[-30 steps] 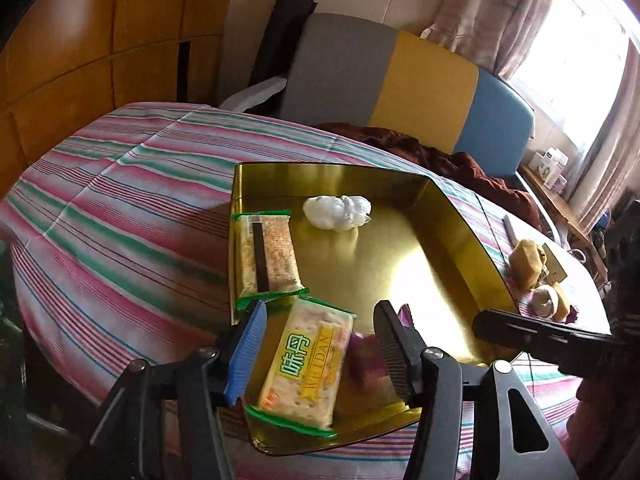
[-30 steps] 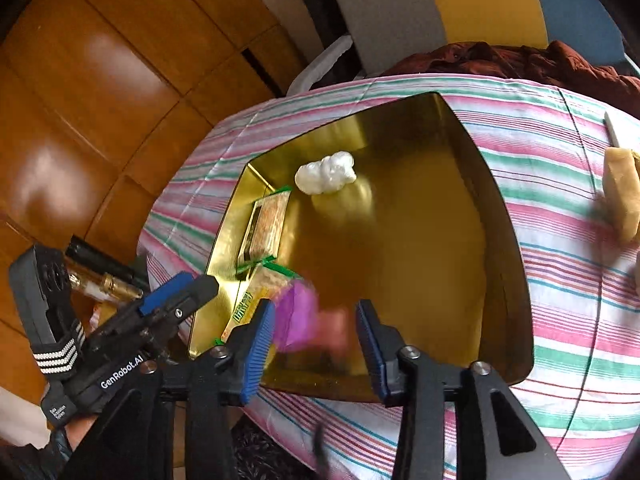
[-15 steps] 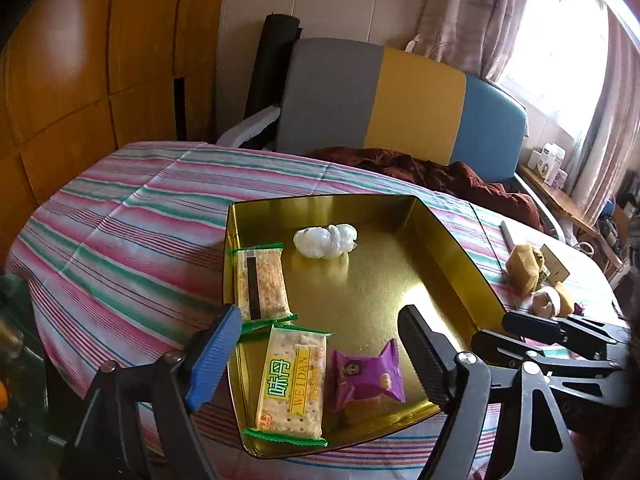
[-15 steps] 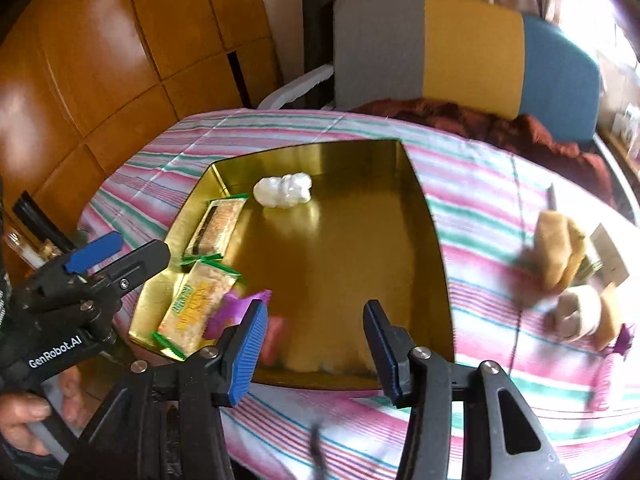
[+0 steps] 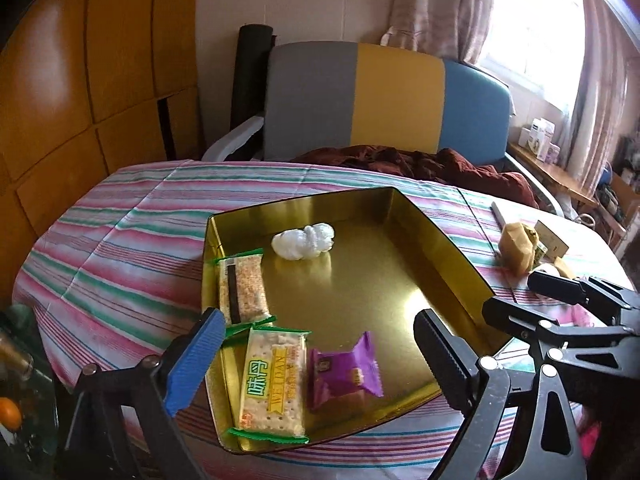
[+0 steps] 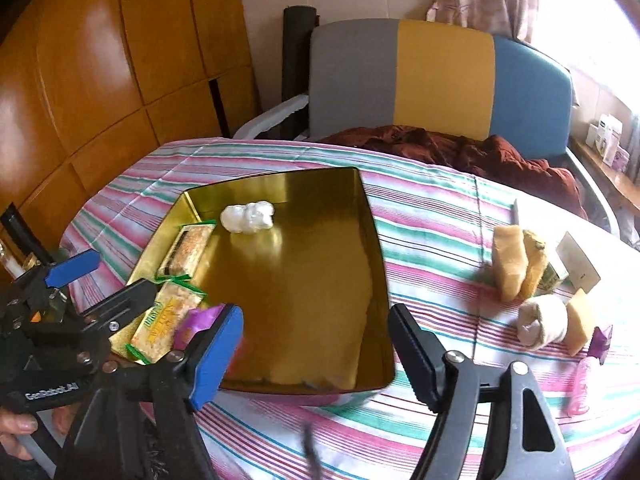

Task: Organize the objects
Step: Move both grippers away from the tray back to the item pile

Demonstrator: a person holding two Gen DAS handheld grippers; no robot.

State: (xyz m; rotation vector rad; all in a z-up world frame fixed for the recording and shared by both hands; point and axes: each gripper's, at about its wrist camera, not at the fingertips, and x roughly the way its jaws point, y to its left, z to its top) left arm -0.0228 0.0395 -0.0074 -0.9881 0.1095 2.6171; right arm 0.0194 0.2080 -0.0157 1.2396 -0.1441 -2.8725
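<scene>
A gold metal tray (image 5: 440, 248) sits on the striped tablecloth. Along its left side lie a cracker packet with a dark stripe (image 5: 242, 286), a yellow-green cracker packet (image 5: 272, 384) and a purple snack packet (image 5: 346, 368). A white crumpled lump (image 5: 304, 240) rests near the far wall. My left gripper (image 5: 316, 332) hovers above the near packets with its jaws opening and nothing pressed between them. My right gripper (image 6: 316, 320) hangs over the tray's near edge (image 6: 372, 240), jaws also opening and empty. The purple packet (image 6: 200, 318) lies just past its blue finger.
Right of the tray, loose items lie on the cloth: tan blocks (image 6: 516, 264), a pale rolled bundle (image 6: 544, 320) and a small purple packet (image 6: 600, 340). A grey, yellow and blue chair (image 5: 360, 96) with dark red cloth stands behind the table. Wooden panels fill the left.
The right gripper let go of the purple packet, which now lies in the tray. The left gripper released the yellow-green cracker packet. Both pulled back and up with jaws spreading.
</scene>
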